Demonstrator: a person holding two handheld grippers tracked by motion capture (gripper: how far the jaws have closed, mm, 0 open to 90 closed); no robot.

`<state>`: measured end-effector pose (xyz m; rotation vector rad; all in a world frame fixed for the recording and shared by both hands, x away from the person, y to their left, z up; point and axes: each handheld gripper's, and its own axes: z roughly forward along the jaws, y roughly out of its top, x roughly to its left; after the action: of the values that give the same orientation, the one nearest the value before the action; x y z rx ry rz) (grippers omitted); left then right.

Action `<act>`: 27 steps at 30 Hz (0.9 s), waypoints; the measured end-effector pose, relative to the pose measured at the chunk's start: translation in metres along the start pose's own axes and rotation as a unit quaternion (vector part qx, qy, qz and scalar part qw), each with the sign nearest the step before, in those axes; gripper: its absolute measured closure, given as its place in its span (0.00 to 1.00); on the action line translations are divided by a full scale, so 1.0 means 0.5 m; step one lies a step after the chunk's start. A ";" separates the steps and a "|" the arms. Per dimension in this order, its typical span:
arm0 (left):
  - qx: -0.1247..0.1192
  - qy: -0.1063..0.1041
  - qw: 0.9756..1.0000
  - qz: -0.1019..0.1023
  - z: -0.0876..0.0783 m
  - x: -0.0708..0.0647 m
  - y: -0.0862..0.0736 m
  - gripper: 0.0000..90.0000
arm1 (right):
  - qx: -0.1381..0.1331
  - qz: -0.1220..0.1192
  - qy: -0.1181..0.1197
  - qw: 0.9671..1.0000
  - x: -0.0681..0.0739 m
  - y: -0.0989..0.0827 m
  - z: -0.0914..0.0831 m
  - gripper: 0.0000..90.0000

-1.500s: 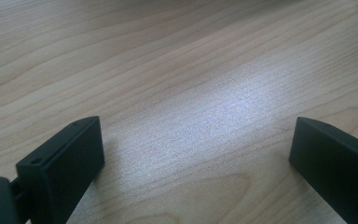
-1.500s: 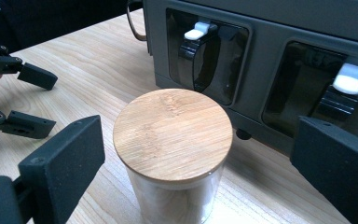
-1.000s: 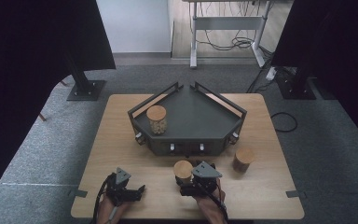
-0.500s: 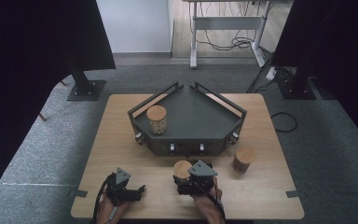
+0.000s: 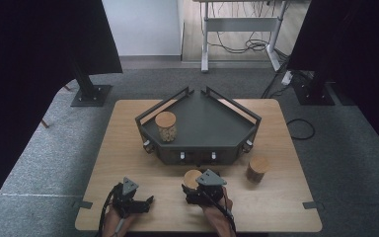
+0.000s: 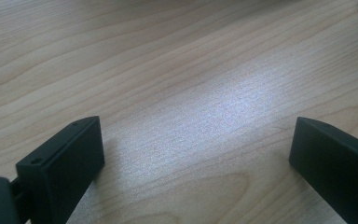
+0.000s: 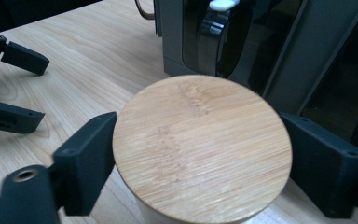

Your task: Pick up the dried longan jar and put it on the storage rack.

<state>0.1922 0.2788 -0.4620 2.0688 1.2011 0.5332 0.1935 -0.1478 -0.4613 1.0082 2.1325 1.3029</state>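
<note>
- Since a second ago the right gripper (image 5: 196, 183) has edged forward around the near jar (image 7: 202, 148), and its jaws have just been closing; both black pads now press the jar's sides below the lid.
- That jar stands on the table (image 5: 128, 148) just in front of the tray (image 5: 202, 123), with a round, flat bamboo lid of fine straight grain on a pale body.
- The left gripper (image 6: 193, 154) rests wide open over bare wood, nothing between its blocky matte jaws.
- The tray is dark, angular and railed, with clips along its front wall.
- A second jar (image 5: 166, 126) stands in the tray's left corner; a third (image 5: 257, 169) stands on the table right of the held jar, apart from it.
</note>
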 end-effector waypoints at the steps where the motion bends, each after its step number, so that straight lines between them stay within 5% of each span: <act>1: 0.000 0.000 1.000 0.000 0.000 0.000 0.000 0.03 | 0.001 0.002 0.002 1.000 -0.001 -0.001 0.001 0.23; 27: 0.000 -0.001 1.000 0.001 0.000 0.000 0.000 0.03 | -0.016 0.016 -0.005 1.000 0.012 -0.003 -0.014 0.25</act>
<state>0.1921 0.2791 -0.4621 2.0694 1.1987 0.5324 0.1845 -0.1477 -0.4595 1.0382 2.0885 1.3410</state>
